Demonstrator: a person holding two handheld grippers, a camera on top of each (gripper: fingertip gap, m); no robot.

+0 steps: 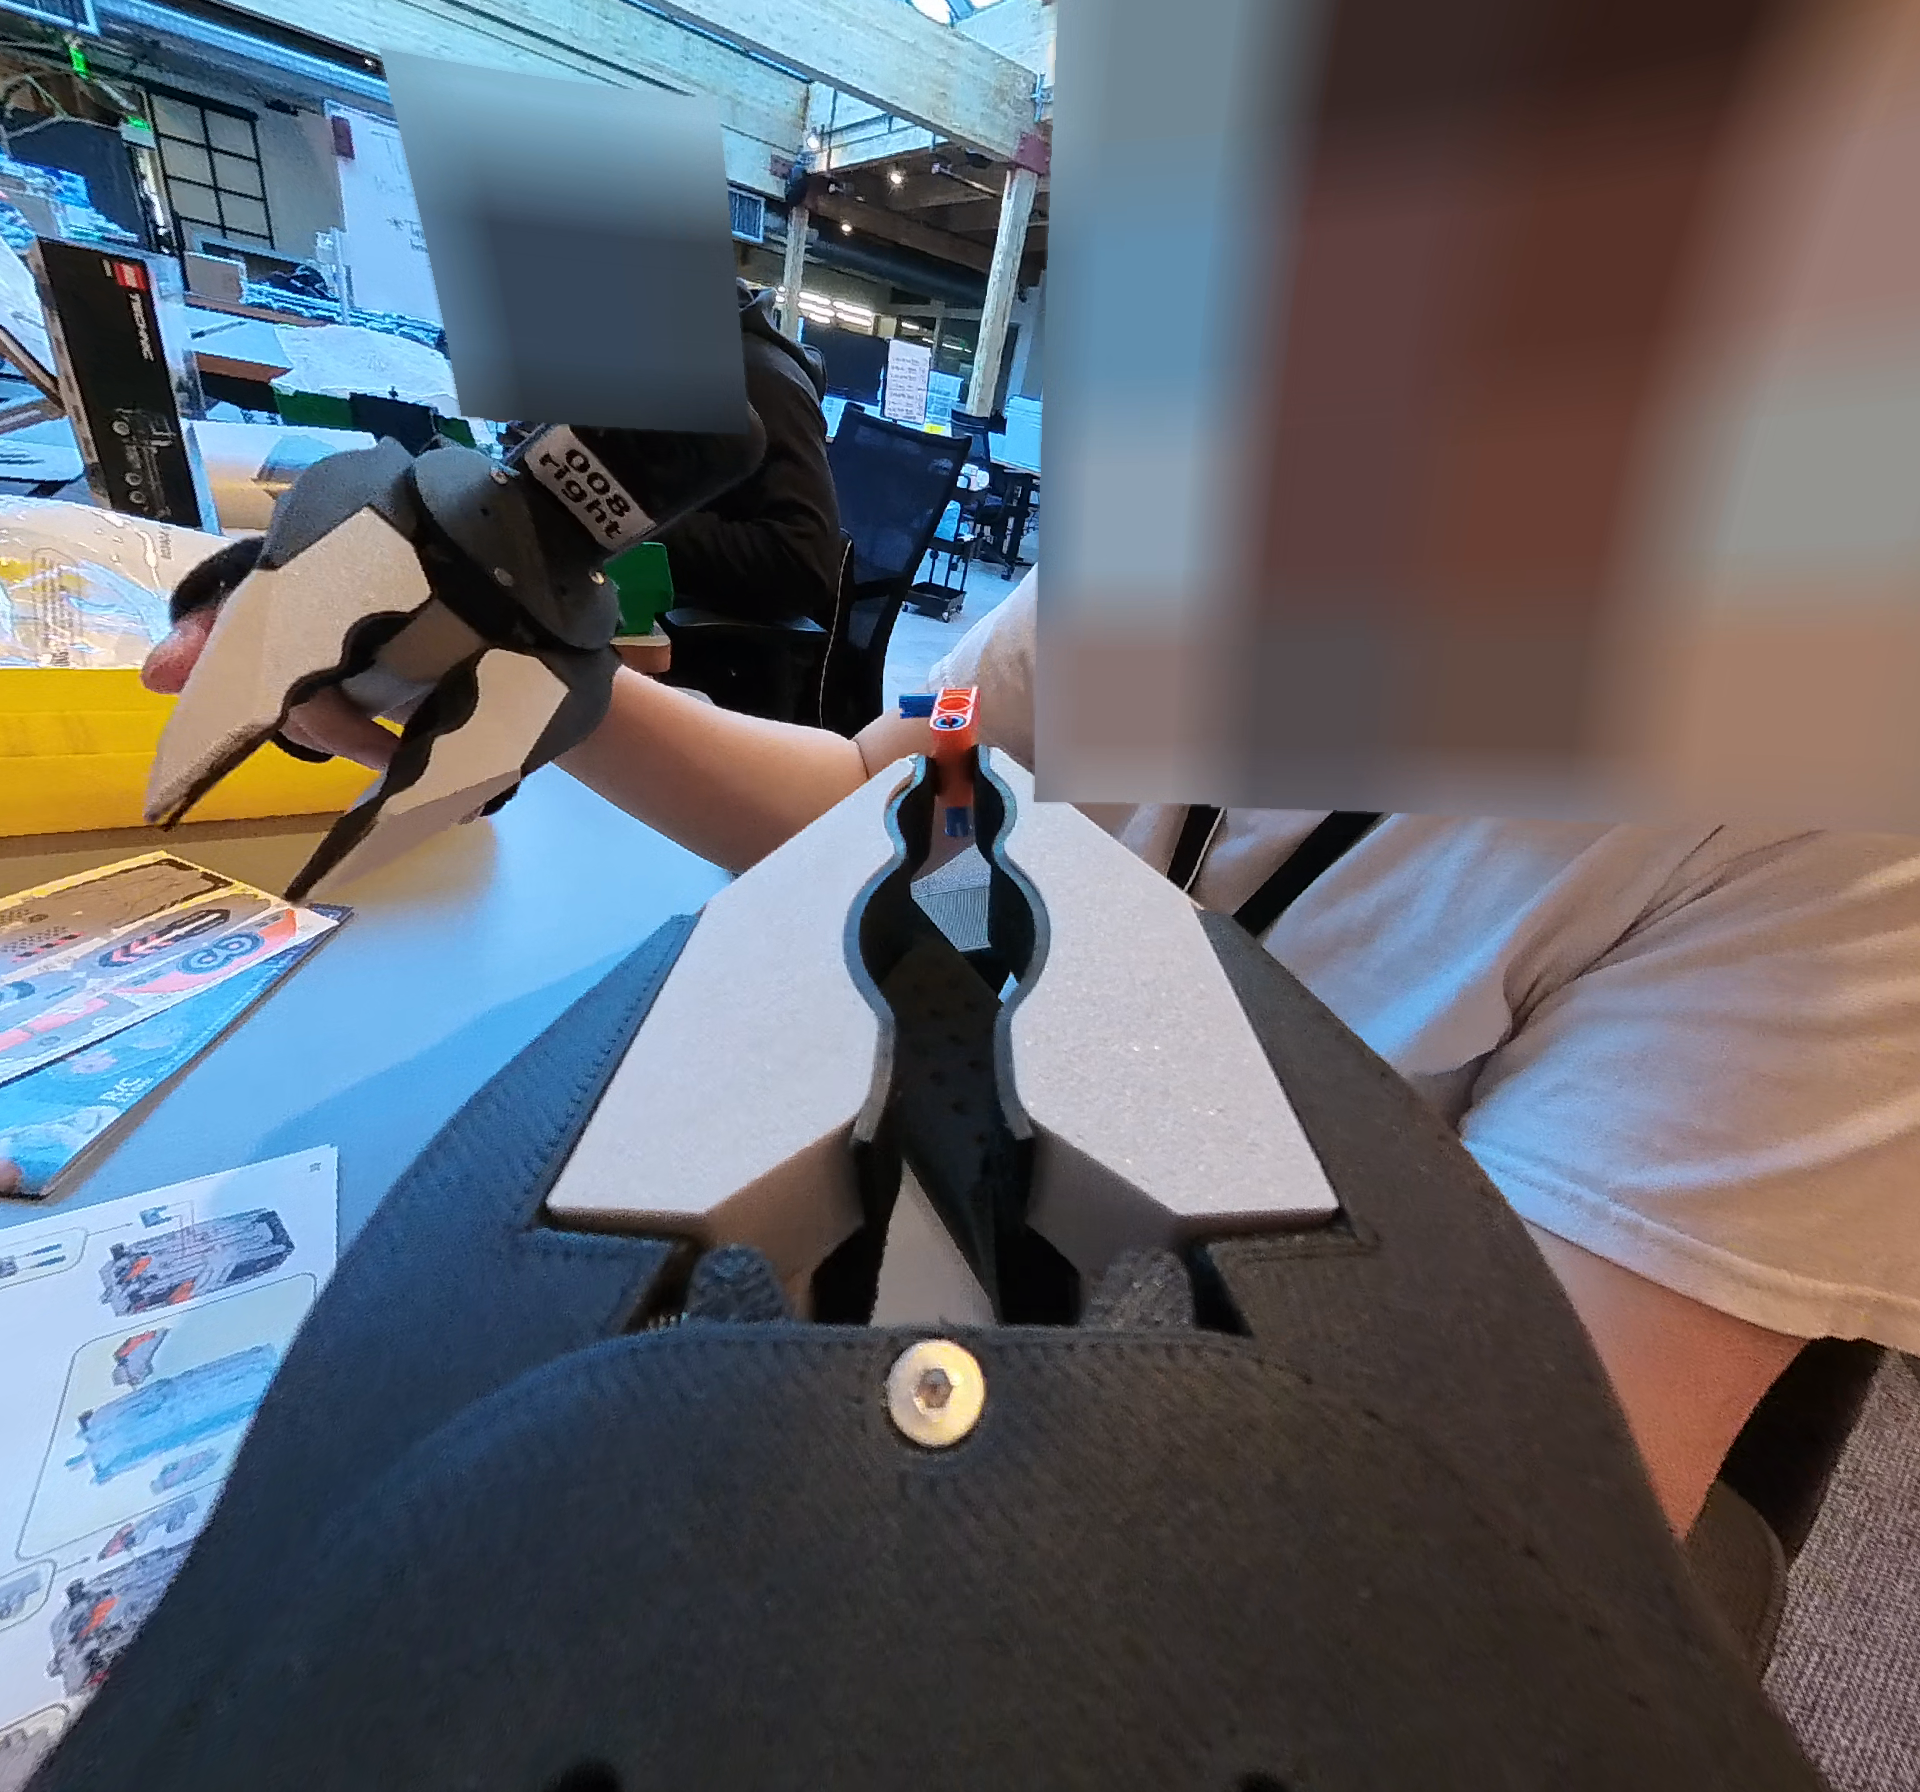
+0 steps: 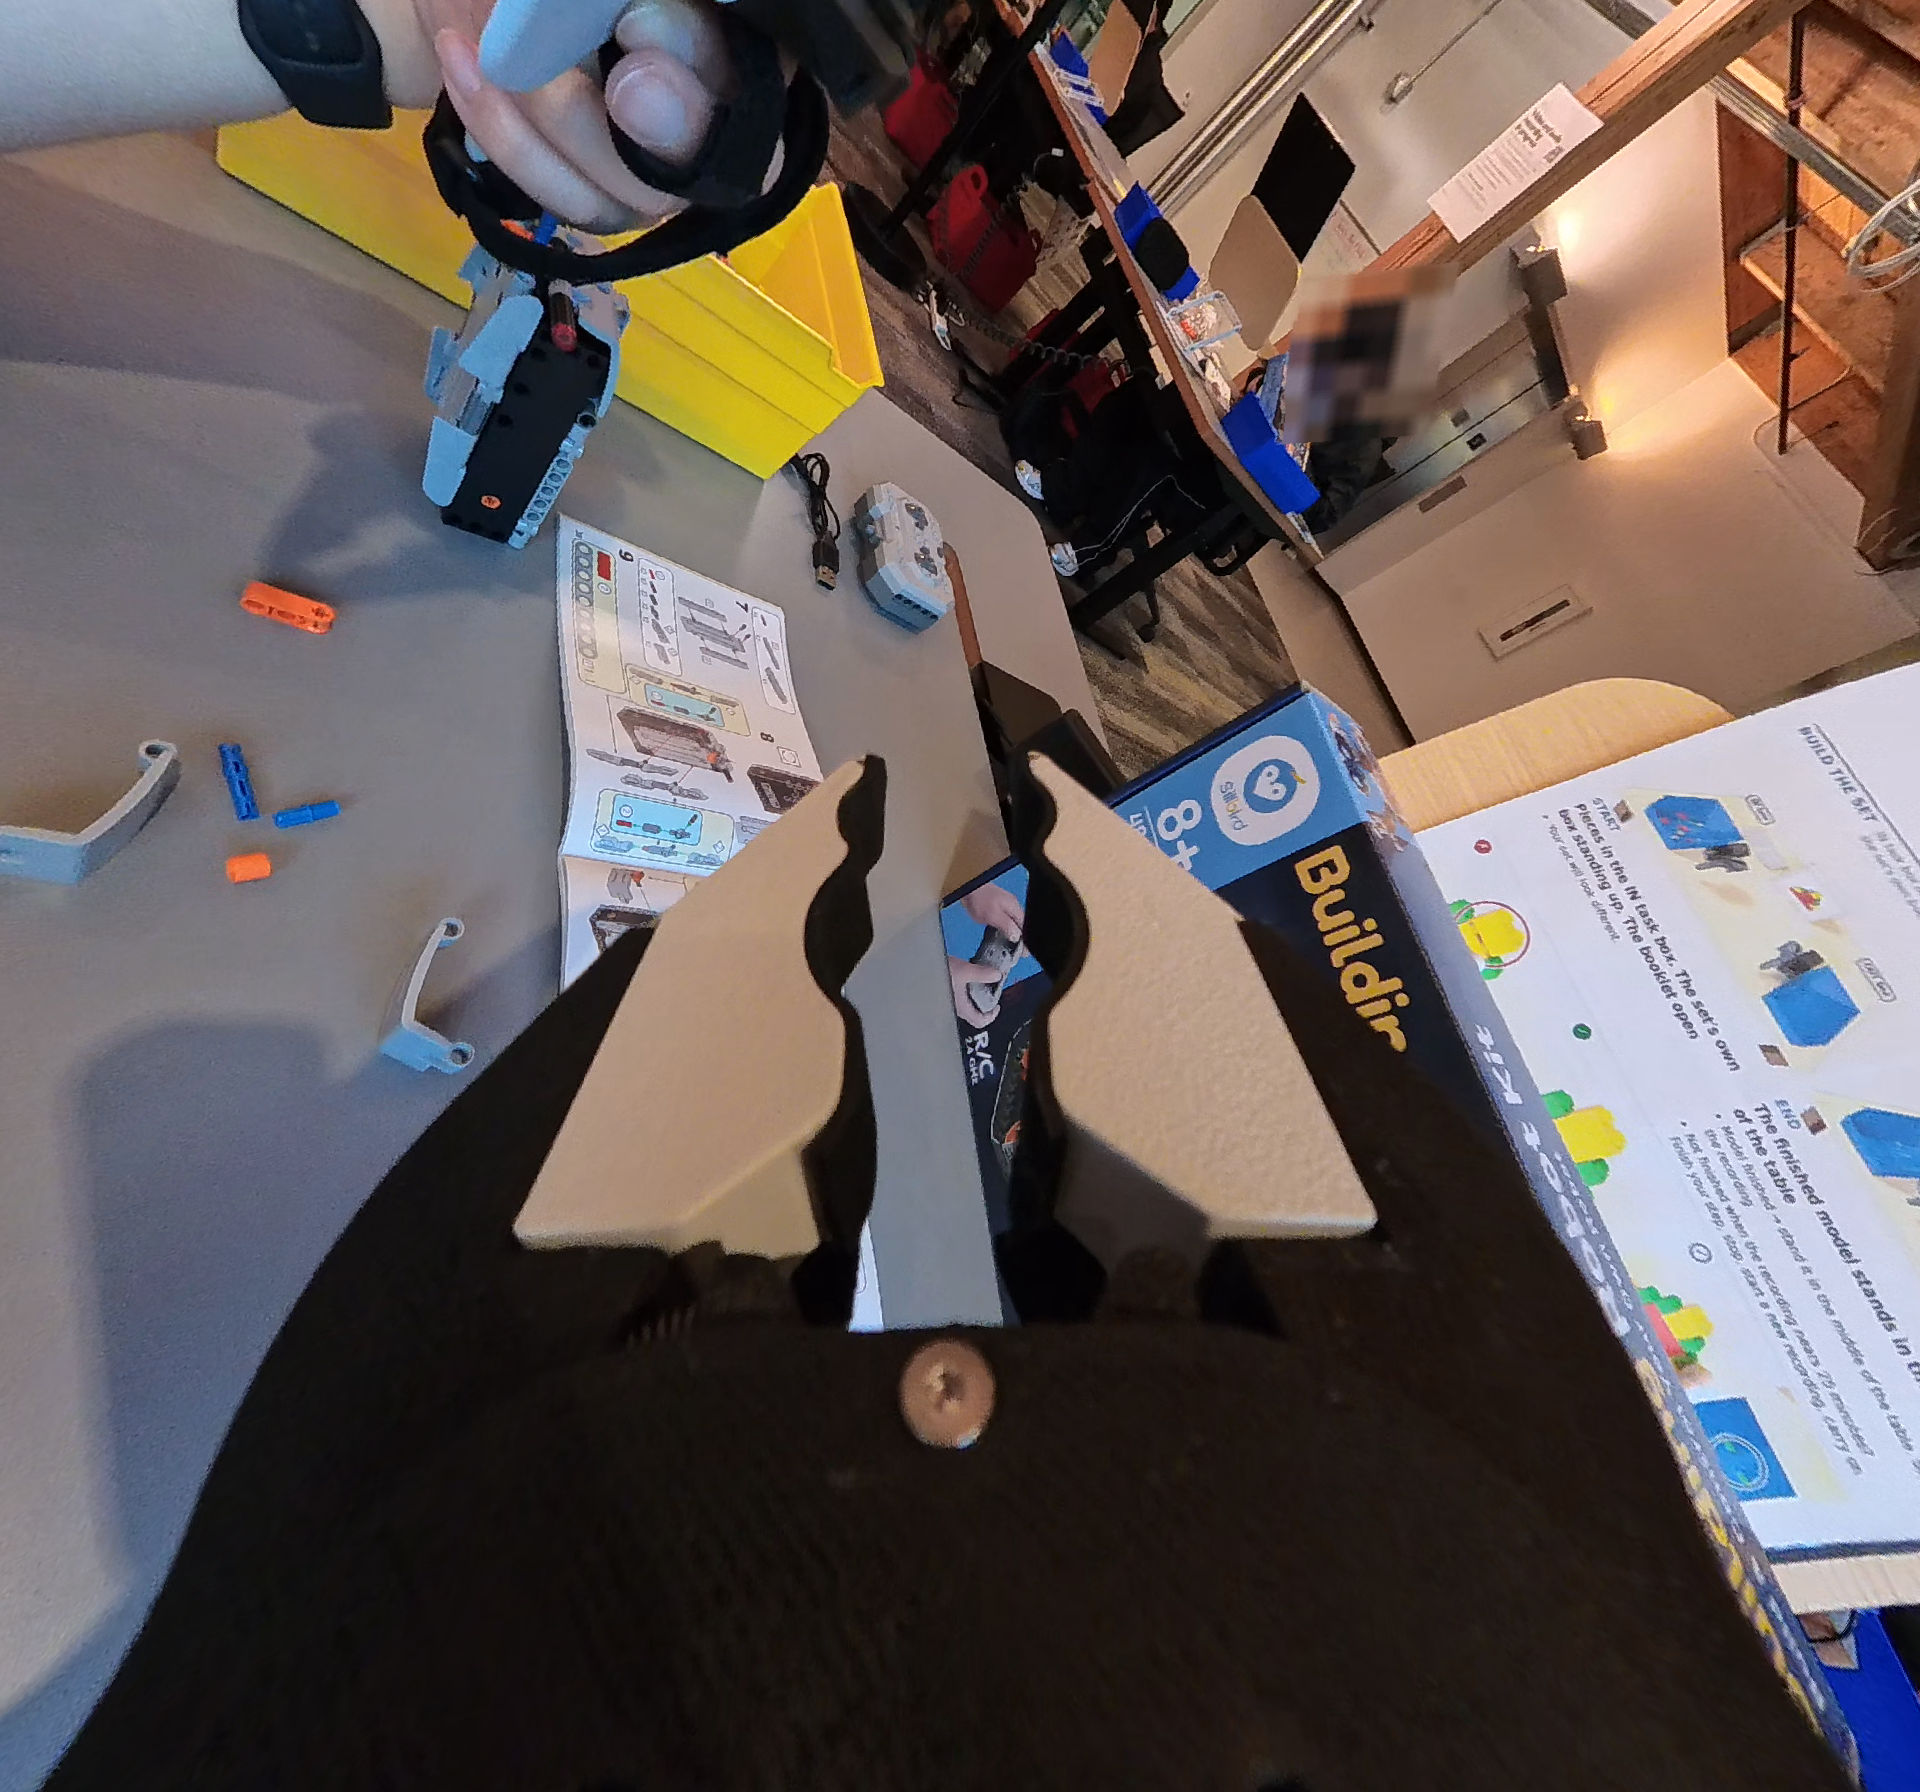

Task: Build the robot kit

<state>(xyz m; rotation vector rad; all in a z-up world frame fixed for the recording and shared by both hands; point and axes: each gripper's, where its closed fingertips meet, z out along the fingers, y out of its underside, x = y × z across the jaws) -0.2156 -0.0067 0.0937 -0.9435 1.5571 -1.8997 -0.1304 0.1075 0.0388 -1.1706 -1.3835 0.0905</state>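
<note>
In the left wrist view my left gripper [image 1: 948, 778] is shut on a small orange beam [image 1: 953, 719] with blue pins in it, held up in the air close to a person's white-shirted body. My right gripper [image 1: 229, 854] shows at the left, above the grey table [image 1: 499, 921], jaws apart and empty. In the right wrist view my right gripper [image 2: 951, 771] is open and empty above an open instruction booklet [image 2: 665, 693] and a blue box [image 2: 1320, 890]. A partly built grey and black model [image 2: 514, 412] stands on the table beyond.
Loose parts lie at the left: an orange beam [image 2: 288, 601], blue pins [image 2: 239, 781], an orange bush [image 2: 247, 867], two grey curved pieces [image 2: 426, 1004]. A yellow bin [image 2: 727, 329], a grey remote [image 2: 904, 553], a cable [image 2: 821, 521] and a printed sheet [image 2: 1683, 1067] sit nearby. Some 15 cm of space lies between my two pairs of fingers. About 20 cm separates my right fingertips from the orange bush [image 2: 247, 867].
</note>
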